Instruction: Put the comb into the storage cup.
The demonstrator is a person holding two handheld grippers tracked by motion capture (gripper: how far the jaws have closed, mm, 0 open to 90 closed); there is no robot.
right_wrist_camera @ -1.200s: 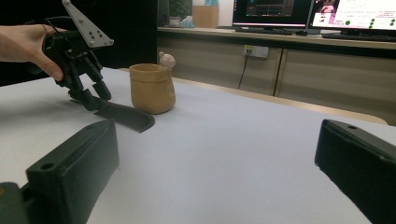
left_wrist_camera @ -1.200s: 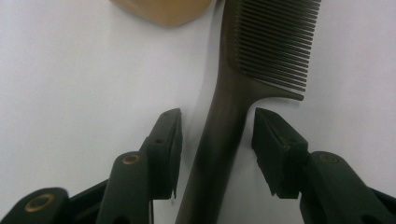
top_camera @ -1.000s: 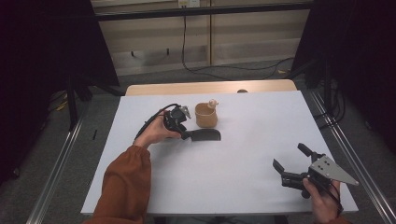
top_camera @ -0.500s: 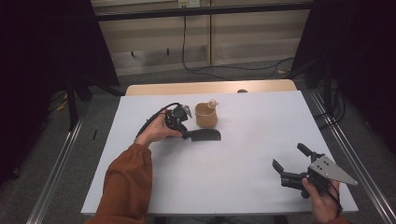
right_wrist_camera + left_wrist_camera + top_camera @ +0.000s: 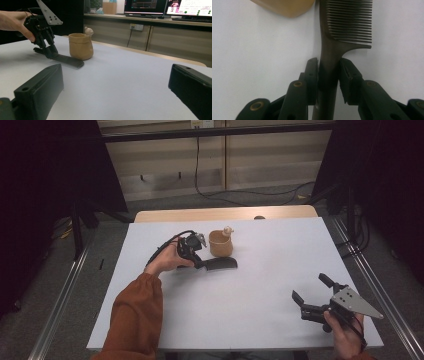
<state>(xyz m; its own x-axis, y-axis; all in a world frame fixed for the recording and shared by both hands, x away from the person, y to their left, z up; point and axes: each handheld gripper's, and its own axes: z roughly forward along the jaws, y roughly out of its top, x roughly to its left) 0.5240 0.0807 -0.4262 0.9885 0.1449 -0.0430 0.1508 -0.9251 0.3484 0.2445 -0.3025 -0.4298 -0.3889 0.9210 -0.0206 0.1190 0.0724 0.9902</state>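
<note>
Centrally on the white worktop (image 5: 260, 305) lies a black comb (image 5: 218, 264), flat on its side, its toothed end just in front of a tan cup (image 5: 221, 244) and very close to it; whether the two touch cannot be told. On the cup's far rim sits a small pale figure (image 5: 228, 230).

Left tongs (image 5: 199, 261): held by the person's left hand (image 5: 165, 261), orange sleeve (image 5: 136, 317) behind it, angled down onto the comb's handle. In the left gripper view the handle (image 5: 327, 75) runs up between the two black jaws. One pad (image 5: 313, 75) lies against the handle's side; the other pad (image 5: 345, 75) stands at its opposite side with at most a thin gap. The jaws have just been closing, the handle between them; a firm clamp cannot be confirmed. The comb's teeth (image 5: 350, 22) point away from the cup's base (image 5: 284, 7), which appears at the upper edge of that view.

Right tongs (image 5: 313, 295): held by the right hand (image 5: 345, 332) near the worktop's near right corner, well apart from comb and cup, grey three-cornered plate (image 5: 357, 302) on top. The jaws stand wide apart with nothing between them. In the right gripper view they frame the bare worktop, with the comb (image 5: 66, 60), the cup (image 5: 80, 46) and the left tongs (image 5: 48, 51) farther off
</note>
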